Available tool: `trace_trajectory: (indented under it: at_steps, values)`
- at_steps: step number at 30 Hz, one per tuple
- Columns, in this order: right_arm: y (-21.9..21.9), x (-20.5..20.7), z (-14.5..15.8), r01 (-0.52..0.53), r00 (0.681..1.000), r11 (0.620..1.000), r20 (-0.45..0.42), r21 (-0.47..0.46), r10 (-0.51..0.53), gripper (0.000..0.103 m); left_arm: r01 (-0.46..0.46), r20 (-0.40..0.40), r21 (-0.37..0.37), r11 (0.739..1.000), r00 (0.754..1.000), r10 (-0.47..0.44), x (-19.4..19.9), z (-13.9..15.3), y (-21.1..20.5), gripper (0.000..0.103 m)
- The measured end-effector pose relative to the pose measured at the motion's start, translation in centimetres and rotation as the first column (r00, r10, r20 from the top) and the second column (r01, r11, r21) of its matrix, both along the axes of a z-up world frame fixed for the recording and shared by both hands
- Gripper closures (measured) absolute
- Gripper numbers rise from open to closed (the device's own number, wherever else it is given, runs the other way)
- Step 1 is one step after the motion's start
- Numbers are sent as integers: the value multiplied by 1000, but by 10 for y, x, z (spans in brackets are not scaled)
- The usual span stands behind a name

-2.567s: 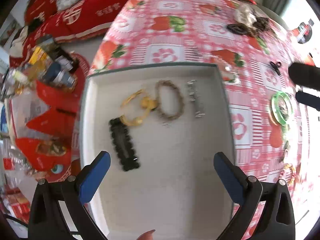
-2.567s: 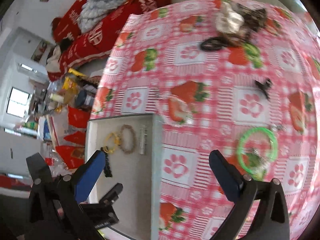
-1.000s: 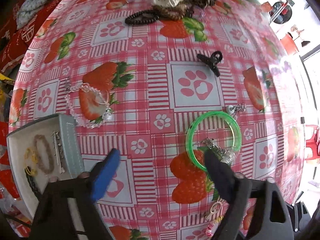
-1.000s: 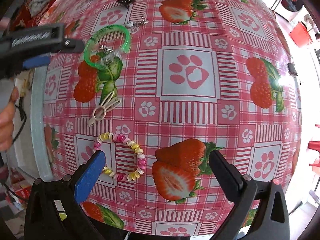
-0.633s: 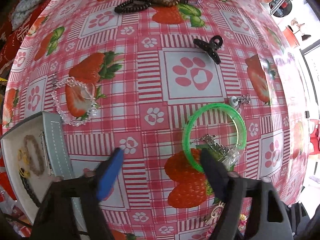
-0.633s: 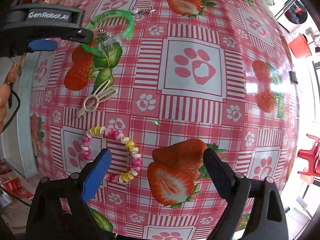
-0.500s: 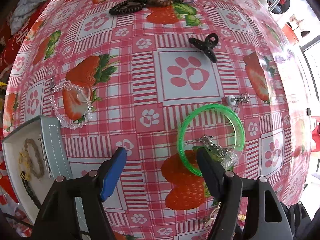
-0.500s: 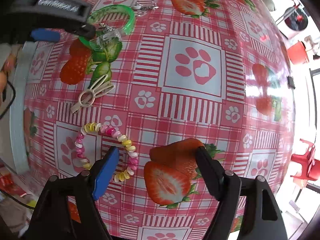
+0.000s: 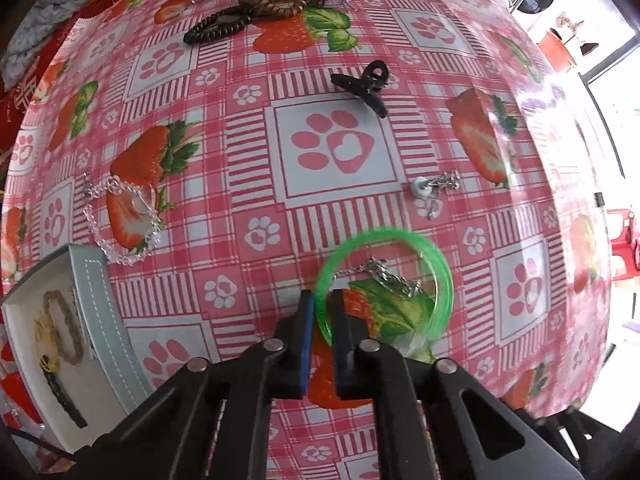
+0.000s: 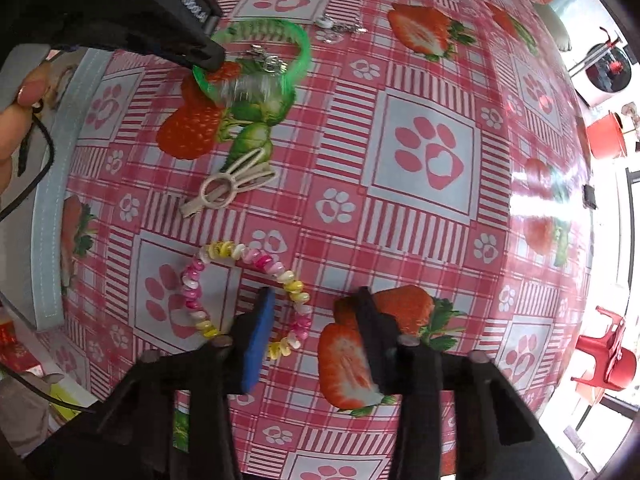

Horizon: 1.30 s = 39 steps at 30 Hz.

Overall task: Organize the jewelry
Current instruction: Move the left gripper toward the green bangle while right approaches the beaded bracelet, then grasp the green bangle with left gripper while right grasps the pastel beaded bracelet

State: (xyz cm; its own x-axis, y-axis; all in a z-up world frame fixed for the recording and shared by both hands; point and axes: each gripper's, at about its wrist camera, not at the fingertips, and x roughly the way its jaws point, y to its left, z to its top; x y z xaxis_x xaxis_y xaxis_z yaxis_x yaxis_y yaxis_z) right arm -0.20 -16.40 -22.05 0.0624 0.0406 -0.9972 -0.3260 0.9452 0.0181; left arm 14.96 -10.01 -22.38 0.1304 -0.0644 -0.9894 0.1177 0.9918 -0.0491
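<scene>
The table wears a glossy pink-and-red checked oilcloth point(image 9: 224, 148) printed with strawberries and paw prints. Beyond its far edge, up and left of the left gripper point(image 9: 320, 300), lie red printed cushions point(image 9: 24, 92) and a grey knitted cloth point(image 9: 44, 36). Off to the right of the right gripper point(image 10: 316, 300), red plastic chairs point(image 10: 608, 360) stand on a bright floor (details washed out by glare).

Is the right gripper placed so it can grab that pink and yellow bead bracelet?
Probably yes. The right gripper straddles one side of the bead bracelet, its jaws have just been closing, and nothing lies between. The pads do not yet press the beads.
</scene>
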Motion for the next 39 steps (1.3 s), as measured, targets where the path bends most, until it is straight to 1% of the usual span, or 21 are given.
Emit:
trace_trajectory:
  at_steps: [1,2,3,5,8,9,15,19,22,24,25,27,28,29,34,36,39]
  values:
    - [4,-3,2,-10,1000,1000,4,0,10,87,-1,1,-4,1000,1000,1,-2,1,1,91]
    - [7,-4,2,-11,1000,1000,7,-1,11,91,-2,6,-5,1000,1000,2,-3,3,0,91]
    - [9,-5,3,-11,1000,1000,8,-3,11,92,-2,8,-7,1000,1000,2,-5,4,0,91]
    - [15,-6,6,8,1000,1000,4,12,-8,93,-7,15,-16,1000,1000,7,-8,8,2,91]
    - [-1,0,10,97,995,989,-44,114,-93,93,-13,29,-31,999,999,13,-13,15,4,91]
    - [-7,2,11,131,991,982,-57,134,-125,93,-15,33,-36,999,999,16,-14,18,6,91]
    - [-38,11,23,259,966,953,-61,158,-252,93,-33,51,-63,997,998,36,-23,34,23,91]
    - [-47,17,34,288,958,942,-56,175,-282,93,-51,62,-71,996,997,55,-32,42,34,91]
    - [-57,26,40,292,956,939,-48,180,-289,93,-65,71,-78,995,995,70,-38,53,46,91]
    - [-74,37,34,288,957,940,-40,182,-286,93,-75,78,-82,994,994,82,-41,60,55,91]
    - [-70,34,34,262,965,955,-17,140,-262,93,-82,82,-84,993,993,89,-46,64,63,91]
    - [-72,42,38,258,966,955,-10,146,-259,93,-96,91,-88,991,990,104,-53,69,73,91]
    - [-64,44,41,255,966,955,-6,152,-257,93,-104,95,-90,991,989,112,-55,71,78,91]
    - [-75,41,48,252,967,955,-4,157,-255,93,-112,100,-90,990,988,121,-57,73,82,91]
    - [-53,48,66,216,975,960,21,180,-223,93,-164,119,-81,983,978,173,-72,80,107,91]
    - [-48,47,75,200,978,962,25,188,-208,93,-197,120,-81,977,971,206,-82,82,124,91]
    - [-28,52,81,165,984,965,28,202,-174,93,-244,116,-78,967,961,251,-95,84,145,91]
